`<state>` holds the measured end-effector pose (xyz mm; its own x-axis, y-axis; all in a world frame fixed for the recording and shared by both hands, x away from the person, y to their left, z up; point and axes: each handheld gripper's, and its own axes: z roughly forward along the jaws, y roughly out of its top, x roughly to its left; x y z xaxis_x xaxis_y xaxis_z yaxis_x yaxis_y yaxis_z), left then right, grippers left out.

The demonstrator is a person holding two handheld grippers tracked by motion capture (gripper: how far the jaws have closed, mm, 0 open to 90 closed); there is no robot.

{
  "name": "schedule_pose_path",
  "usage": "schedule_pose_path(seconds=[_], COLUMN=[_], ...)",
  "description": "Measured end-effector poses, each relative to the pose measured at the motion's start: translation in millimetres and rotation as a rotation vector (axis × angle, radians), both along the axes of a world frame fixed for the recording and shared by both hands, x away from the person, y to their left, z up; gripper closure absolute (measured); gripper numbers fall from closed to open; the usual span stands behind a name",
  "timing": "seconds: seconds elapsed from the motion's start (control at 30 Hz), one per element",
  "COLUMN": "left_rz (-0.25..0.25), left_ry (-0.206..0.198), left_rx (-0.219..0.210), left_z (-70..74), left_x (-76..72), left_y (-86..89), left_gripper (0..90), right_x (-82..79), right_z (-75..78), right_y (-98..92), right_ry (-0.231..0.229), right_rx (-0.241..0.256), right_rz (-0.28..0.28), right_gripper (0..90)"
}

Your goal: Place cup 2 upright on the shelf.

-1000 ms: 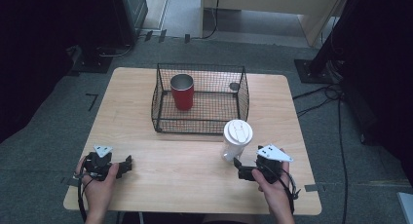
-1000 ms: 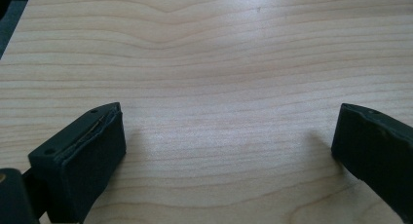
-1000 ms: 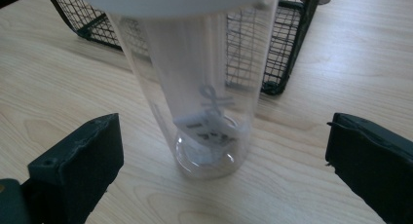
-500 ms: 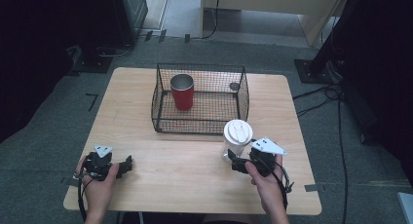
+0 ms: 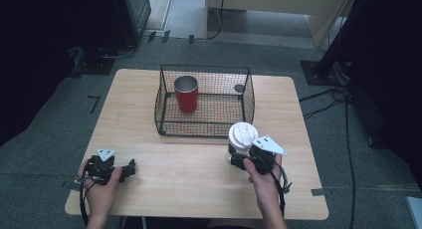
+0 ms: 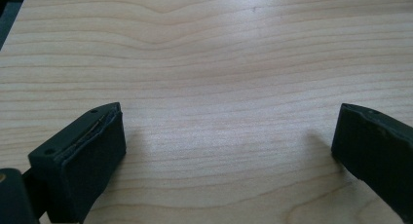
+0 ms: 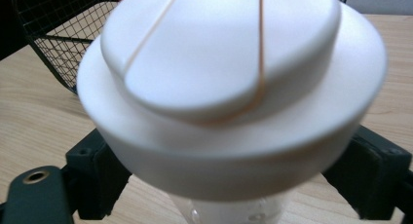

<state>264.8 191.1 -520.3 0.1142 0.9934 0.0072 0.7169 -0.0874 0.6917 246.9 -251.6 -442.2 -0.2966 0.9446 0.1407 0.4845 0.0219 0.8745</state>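
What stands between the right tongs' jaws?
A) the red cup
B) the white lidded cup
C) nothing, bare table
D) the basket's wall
B: in the right gripper view the white lidded cup sits between the two jaws of the right tongs; the red cup is inside the basket.

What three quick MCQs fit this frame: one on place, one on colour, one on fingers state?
1. Where does the red cup stand?
A. inside the wire basket
B. beside the left gripper
C. on the floor

2. What colour is the lid of the cup at the right gripper?
A. black
B. white
C. red

3. How do the left gripper's fingers stand?
A. shut on a cup
B. shut on the basket's wire
C. apart over bare table

Key: 1 A, wire walls ring it; 2 B, the right gripper view shows a white lid; 3 C, wood shows between them.
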Motion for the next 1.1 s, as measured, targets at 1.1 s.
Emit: schedule_pose_path(seconds=[1.1], left_rz=[-0.001], left_ry=[-0.001], left_rx=[0.000], left_z=[0.0], left_x=[0.0], left_y=[-0.1], left_gripper=[0.0], right_x=[0.5], right_z=[-6.1], right_y=[12.4], right_ry=[-0.088], right_rx=[-0.037], right_rz=[-0.048], right_gripper=[16.3])
